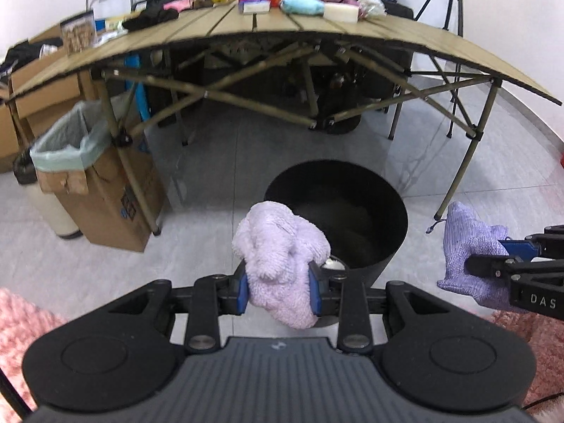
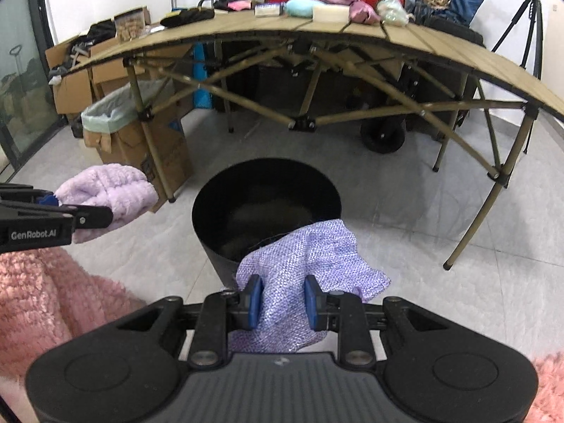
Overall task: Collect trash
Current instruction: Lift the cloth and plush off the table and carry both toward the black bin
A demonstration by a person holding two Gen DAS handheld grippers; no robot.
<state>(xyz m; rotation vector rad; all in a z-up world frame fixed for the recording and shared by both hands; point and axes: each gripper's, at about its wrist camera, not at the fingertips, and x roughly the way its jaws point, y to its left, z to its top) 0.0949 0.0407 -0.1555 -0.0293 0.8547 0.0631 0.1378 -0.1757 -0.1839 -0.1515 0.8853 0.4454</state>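
Left gripper (image 1: 279,287): clamped on a fluffy lilac cloth (image 1: 278,250), held bunched with its long axis up along the fingers, over the near rim of the black bin (image 1: 384,232).

Right gripper (image 2: 283,303): clamped on a woven purple pouch (image 2: 310,257), spread crosswise, overlapping the same rim.

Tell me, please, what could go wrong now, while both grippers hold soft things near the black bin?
1. The fluffy lilac cloth in the left gripper hangs at the black bin's near rim; released here, it may drape on the rim or fall outside.
2. The purple mesh pouch in the right gripper is also only partly over the opening.
3. The two grippers are close together and could collide.
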